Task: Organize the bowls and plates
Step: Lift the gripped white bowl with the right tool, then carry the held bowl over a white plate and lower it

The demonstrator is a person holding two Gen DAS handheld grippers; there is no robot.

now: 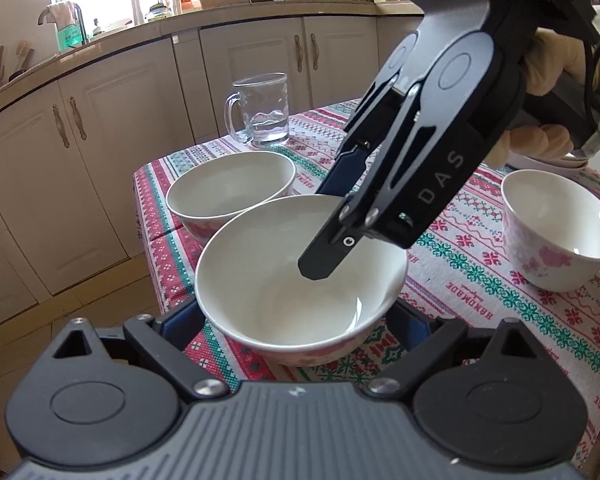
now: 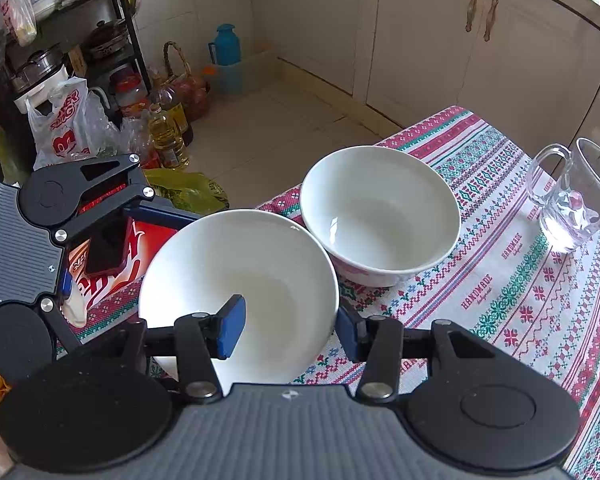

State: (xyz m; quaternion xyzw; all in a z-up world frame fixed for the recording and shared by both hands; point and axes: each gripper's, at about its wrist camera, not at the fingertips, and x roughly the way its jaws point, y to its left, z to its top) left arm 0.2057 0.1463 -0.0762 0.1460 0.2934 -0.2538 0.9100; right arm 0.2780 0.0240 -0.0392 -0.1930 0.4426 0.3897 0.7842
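A white bowl (image 1: 284, 300) (image 2: 260, 264) with a pink pattern outside is near the table's front-left corner. My left gripper (image 1: 298, 314) straddles it from the near side, jaws wide, with both pads against its outer wall. From the upper right, my right gripper (image 1: 326, 228) (image 2: 289, 330) reaches down and is shut on the bowl's wall. One blue pad is inside the bowl and the other outside the rim. A second, matching bowl (image 1: 230, 188) (image 2: 380, 212) stands just behind, its rim touching or nearly touching the first.
A glass mug (image 1: 264, 112) (image 2: 576, 200) with a little water stands at the far edge of the patterned tablecloth (image 1: 480, 280). To the right are a small flowered cup (image 1: 556, 232) and stacked plates (image 1: 548, 162). Bottles and bags (image 2: 168, 136) crowd the floor.
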